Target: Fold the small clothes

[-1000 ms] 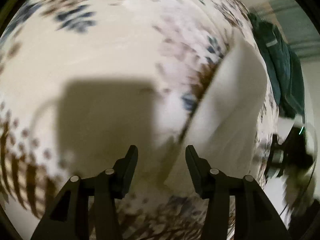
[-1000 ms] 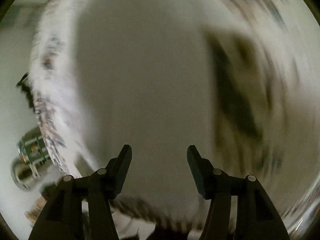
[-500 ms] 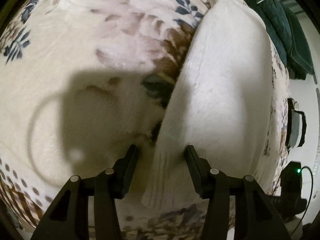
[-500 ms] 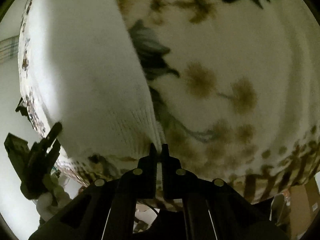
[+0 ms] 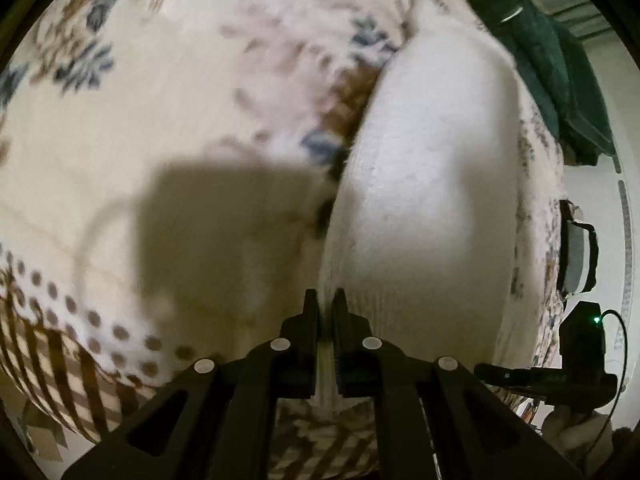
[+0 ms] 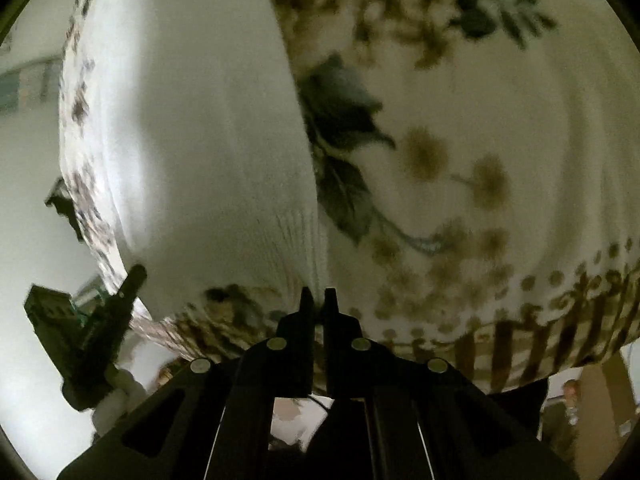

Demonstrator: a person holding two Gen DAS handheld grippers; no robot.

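A white knit garment (image 5: 432, 184) lies flat on a cream floral blanket (image 5: 160, 128). In the left wrist view it fills the right half, its ribbed hem near the bottom. My left gripper (image 5: 327, 300) is shut on the hem's near left corner, with white knit pinched between the black fingers. In the right wrist view the same white knit garment (image 6: 192, 140) fills the left half, on the floral blanket (image 6: 500, 100). My right gripper (image 6: 319, 298) is shut on the ribbed hem at the garment's right corner. The other black gripper (image 6: 96, 336) shows at the lower left of that view.
A dark green garment (image 5: 560, 64) lies at the blanket's far right edge. The blanket's brown striped and dotted border (image 6: 560, 320) runs along its near edge. Beyond the edge is pale floor, with a black device (image 5: 580, 340) showing a green light.
Both grippers went from open to shut on the white garment's hem. The right one closed first after sweeping across the blanket; the left one closed in the last half second.
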